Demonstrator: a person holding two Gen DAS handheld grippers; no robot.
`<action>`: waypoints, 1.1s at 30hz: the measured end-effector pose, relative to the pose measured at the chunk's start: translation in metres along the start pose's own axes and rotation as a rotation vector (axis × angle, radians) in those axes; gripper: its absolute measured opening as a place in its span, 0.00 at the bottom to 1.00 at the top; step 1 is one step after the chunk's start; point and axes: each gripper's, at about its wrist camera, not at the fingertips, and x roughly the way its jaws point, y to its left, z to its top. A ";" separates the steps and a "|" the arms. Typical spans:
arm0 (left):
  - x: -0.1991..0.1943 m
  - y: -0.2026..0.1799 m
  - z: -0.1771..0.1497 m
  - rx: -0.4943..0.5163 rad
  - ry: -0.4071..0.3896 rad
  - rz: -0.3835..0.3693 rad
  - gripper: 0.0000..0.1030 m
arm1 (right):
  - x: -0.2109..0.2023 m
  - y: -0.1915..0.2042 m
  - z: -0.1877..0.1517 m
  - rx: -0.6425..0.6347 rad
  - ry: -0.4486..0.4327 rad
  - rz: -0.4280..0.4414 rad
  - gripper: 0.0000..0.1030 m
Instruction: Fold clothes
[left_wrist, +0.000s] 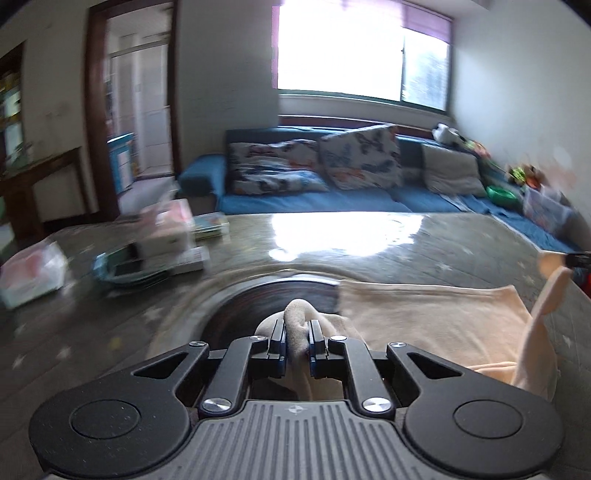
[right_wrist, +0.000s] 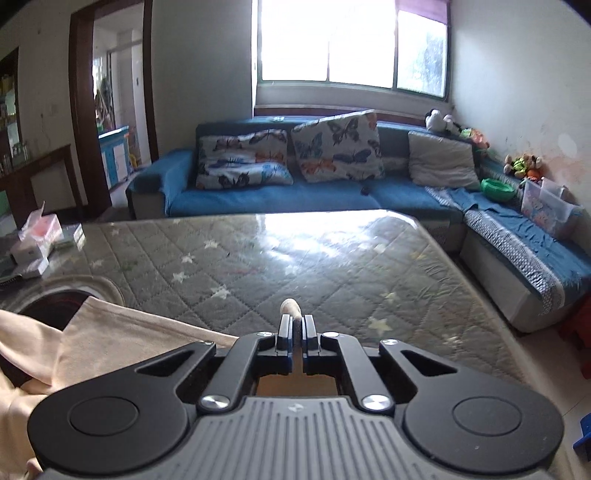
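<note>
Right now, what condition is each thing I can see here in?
Left gripper: shut on the cream garment.
Right gripper: shut on the cream garment.
Cream garment: partly spread on the table, two parts lifted.
Table: quilted cover under glossy sheet.
Doorway: open.

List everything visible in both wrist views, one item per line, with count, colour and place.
garment: one, cream, lying on the table, pinched at two spots
table: one, grey quilted star-print cover under a shiny sheet, foreground
sofa: one, blue, L-shaped, behind the table under the window
butterfly cushions: two, white with coloured butterflies, on the sofa
grey cushion: one, sofa corner
green bowl: one, on the sofa's right wing
boxes and books: several, blurred, table's left end
window: one, bright, back wall
left tongs: black, shut on the garment
right tongs: black, shut on the garment
</note>
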 end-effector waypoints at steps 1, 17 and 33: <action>-0.006 0.006 -0.003 -0.015 -0.003 0.010 0.12 | -0.009 -0.004 -0.002 0.003 -0.013 -0.006 0.04; -0.039 0.046 -0.066 -0.126 0.167 0.045 0.15 | -0.094 -0.083 -0.081 0.141 0.004 -0.162 0.03; -0.083 -0.022 -0.079 0.098 0.104 -0.124 0.29 | -0.086 -0.108 -0.111 0.183 0.064 -0.232 0.24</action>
